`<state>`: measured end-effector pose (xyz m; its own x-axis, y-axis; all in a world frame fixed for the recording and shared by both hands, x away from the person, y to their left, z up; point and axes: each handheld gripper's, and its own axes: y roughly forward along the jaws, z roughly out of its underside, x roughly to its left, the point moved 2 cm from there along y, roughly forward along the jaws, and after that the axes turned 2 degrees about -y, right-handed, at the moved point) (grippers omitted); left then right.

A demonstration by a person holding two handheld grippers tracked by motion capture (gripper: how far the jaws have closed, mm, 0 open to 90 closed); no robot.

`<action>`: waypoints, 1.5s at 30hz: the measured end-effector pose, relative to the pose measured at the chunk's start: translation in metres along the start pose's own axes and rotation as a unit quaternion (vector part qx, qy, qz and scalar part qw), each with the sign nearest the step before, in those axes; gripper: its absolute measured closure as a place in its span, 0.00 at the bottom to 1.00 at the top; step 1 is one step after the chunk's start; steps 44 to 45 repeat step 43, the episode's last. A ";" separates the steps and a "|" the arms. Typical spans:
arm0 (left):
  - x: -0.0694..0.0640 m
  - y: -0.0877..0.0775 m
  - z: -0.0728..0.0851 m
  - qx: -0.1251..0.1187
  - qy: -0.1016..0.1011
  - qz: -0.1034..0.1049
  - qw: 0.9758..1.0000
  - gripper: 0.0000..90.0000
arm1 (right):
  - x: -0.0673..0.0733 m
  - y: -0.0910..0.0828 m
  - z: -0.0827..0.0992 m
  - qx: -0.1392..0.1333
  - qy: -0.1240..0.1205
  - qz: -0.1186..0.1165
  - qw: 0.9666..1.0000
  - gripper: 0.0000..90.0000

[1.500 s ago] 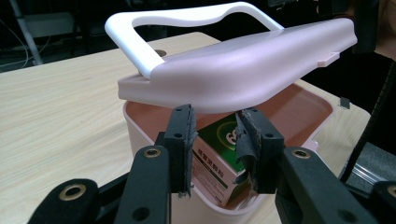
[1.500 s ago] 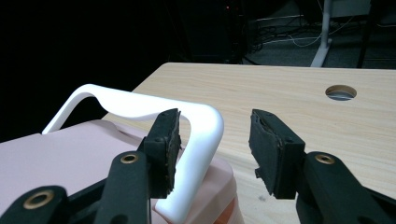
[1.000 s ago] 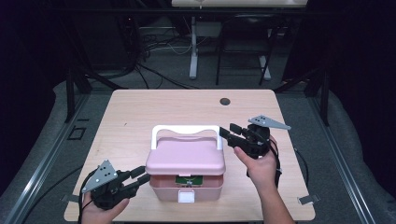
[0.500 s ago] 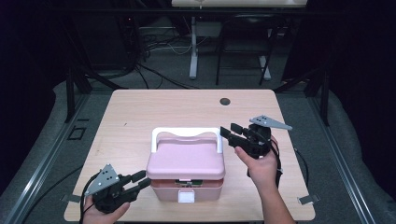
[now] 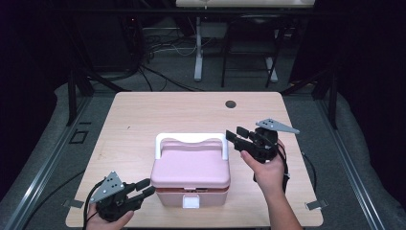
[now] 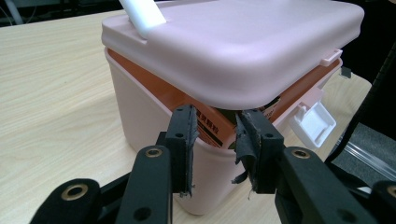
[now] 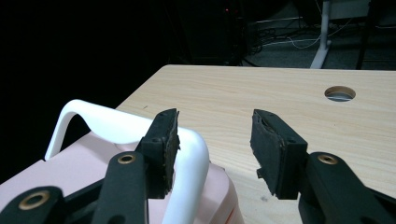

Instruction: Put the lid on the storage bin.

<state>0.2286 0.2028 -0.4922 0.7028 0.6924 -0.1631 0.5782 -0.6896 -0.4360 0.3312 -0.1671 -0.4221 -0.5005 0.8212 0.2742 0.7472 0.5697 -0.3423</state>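
Note:
A pink lidded box [image 5: 190, 167] with a white handle [image 5: 190, 138] stands near the table's front edge. In the left gripper view its lid [image 6: 233, 46] sits slightly ajar over an orange inside, where a printed packet [image 6: 212, 128] shows; the white front latch [image 6: 312, 122] hangs loose. My left gripper [image 5: 145, 187] is at the box's lower left corner, open [image 6: 215, 135], with nothing between the pads. My right gripper [image 5: 234, 134] hovers open by the handle's right end; in its own view [image 7: 212, 140] the handle [image 7: 187, 140] curves behind the left pad.
The wooden table [image 5: 143, 115] has a round cable hole [image 5: 231, 104] at the back right. Dark floor, cables and desk legs [image 5: 197, 52] lie beyond the far edge. Tape tabs mark the front corners.
My left gripper has drifted slightly toward the table's near edge beside the box. The right gripper and the box have stayed where they were.

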 end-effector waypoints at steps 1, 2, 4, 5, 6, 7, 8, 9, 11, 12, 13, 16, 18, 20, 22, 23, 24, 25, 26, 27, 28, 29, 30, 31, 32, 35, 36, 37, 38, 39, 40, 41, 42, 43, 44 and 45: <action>0.000 0.000 0.000 0.002 0.000 0.000 1.000 0.74 | 0.000 0.000 0.000 0.000 0.000 0.000 1.000 0.57; 0.000 0.000 0.001 0.000 -0.001 0.000 1.000 0.74 | 0.000 0.000 0.000 0.000 0.000 0.000 1.000 0.57; 0.000 0.000 0.002 0.002 -0.002 0.001 1.000 0.74 | 0.000 0.000 0.000 0.001 0.000 0.000 1.000 0.57; 0.000 0.000 0.003 0.005 -0.001 0.002 1.000 0.75 | 0.000 0.001 0.000 0.001 0.000 0.000 1.000 0.57; 0.000 0.000 0.003 0.005 -0.001 0.002 1.000 0.75 | 0.000 0.001 0.000 0.001 0.000 0.000 1.000 0.57; 0.000 -0.001 0.004 0.007 -0.001 0.002 1.000 0.75 | 0.000 0.001 0.001 0.001 0.000 0.000 1.000 0.57; 0.000 -0.001 0.004 0.007 -0.001 0.002 1.000 0.75 | 0.000 0.001 0.001 0.001 0.000 0.000 1.000 0.57; 0.000 -0.001 0.005 0.010 -0.002 0.001 1.000 0.75 | 0.000 0.001 0.001 0.001 0.000 0.000 1.000 0.57; 0.000 -0.001 0.005 0.014 -0.002 0.002 1.000 0.75 | 0.000 0.001 0.001 0.002 0.000 0.000 1.000 0.57; 0.000 -0.001 0.005 0.014 0.000 0.001 1.000 0.75 | 0.000 0.001 0.001 0.002 0.000 0.000 1.000 0.57; 0.000 -0.001 0.007 0.019 -0.001 0.002 1.000 0.75 | 0.001 0.001 0.001 0.003 0.000 0.000 1.000 0.57; 0.000 0.001 0.010 0.026 0.000 0.001 1.000 0.75 | 0.001 0.002 0.001 0.003 0.000 -0.001 1.000 0.57; 0.000 0.001 0.012 0.029 -0.002 0.001 1.000 0.75 | 0.001 0.002 0.001 0.003 0.000 -0.001 1.000 0.57; 0.001 0.002 0.014 0.033 -0.003 0.002 0.999 0.75 | 0.001 0.001 0.001 0.003 0.000 -0.001 1.000 0.57; 0.002 0.002 0.016 0.034 -0.006 0.001 0.999 0.75 | 0.000 0.001 0.001 0.002 0.000 0.000 1.000 0.57; 0.002 0.002 0.016 0.034 -0.006 0.001 0.999 0.75 | 0.000 0.001 0.001 0.002 0.000 0.000 1.000 0.57; 0.002 0.002 0.017 0.035 -0.006 0.000 0.999 0.75 | 0.000 0.001 0.001 0.001 0.001 0.000 1.000 0.57; 0.003 0.001 0.019 0.033 -0.009 -0.001 0.999 0.75 | 0.000 0.001 0.001 0.000 0.002 0.000 1.000 0.57; 0.003 0.001 0.019 0.033 -0.009 -0.001 0.999 0.75 | 0.000 0.001 0.001 0.000 0.002 0.000 1.000 0.57; 0.004 0.000 0.020 0.031 -0.012 -0.002 0.999 0.75 | 0.000 0.001 0.001 0.001 0.002 0.000 1.000 0.57; 0.006 -0.002 0.020 0.031 -0.014 -0.004 0.999 0.75 | 0.000 0.001 0.001 0.000 0.003 0.000 1.000 0.57; 0.007 -0.002 0.020 0.029 -0.013 -0.007 0.999 0.74 | 0.000 0.000 0.001 0.000 0.003 0.000 1.000 0.57; 0.009 -0.003 0.021 0.028 -0.017 -0.009 0.999 0.74 | 0.000 0.000 0.001 0.000 0.002 0.000 1.000 0.57; 0.009 -0.003 0.021 0.028 -0.017 -0.009 0.999 0.74 | 0.000 0.000 0.001 0.000 0.002 0.000 1.000 0.57; 0.010 -0.003 0.021 0.027 -0.018 -0.012 0.999 0.74 | -0.001 0.000 0.001 0.000 0.002 0.000 1.000 0.57; 0.015 -0.002 0.022 0.022 -0.022 -0.024 0.999 0.69 | -0.001 0.000 0.001 0.000 0.002 0.001 1.000 0.57; 0.015 -0.002 0.022 0.022 -0.022 -0.024 0.999 0.67 | -0.002 0.000 0.001 0.001 0.003 0.002 1.000 0.57; 0.016 -0.001 0.023 0.021 -0.023 -0.028 0.999 0.67 | -0.002 0.000 0.001 0.001 0.003 0.002 1.000 0.57; 0.018 -0.001 0.023 0.020 -0.026 -0.031 0.999 0.65 | -0.002 0.000 0.001 0.000 0.003 0.002 1.000 0.57; 0.020 -0.001 0.024 0.021 -0.025 -0.033 0.999 0.62 | -0.003 0.000 0.001 0.001 0.004 0.003 1.000 0.56; 0.021 0.000 0.024 0.019 -0.027 -0.036 0.999 0.60 | -0.004 0.000 0.001 0.002 0.005 0.003 1.000 0.56; 0.022 0.000 0.025 0.017 -0.030 -0.038 0.999 0.60 | -0.004 0.000 0.001 0.002 0.005 0.003 1.000 0.56; 0.025 0.000 0.025 0.017 -0.035 -0.042 0.998 0.58 | -0.005 0.000 0.002 0.001 0.005 0.004 1.000 0.56; 0.025 0.000 0.025 0.017 -0.035 -0.042 0.998 0.57 | -0.005 0.000 0.002 0.001 0.005 0.004 1.000 0.56; 0.025 0.000 0.025 0.017 -0.035 -0.042 0.998 0.57 | -0.005 0.000 0.002 0.001 0.005 0.004 1.000 0.56; 0.025 0.000 0.025 0.017 -0.035 -0.042 0.998 0.57 | -0.005 0.000 0.002 0.001 0.005 0.004 1.000 0.56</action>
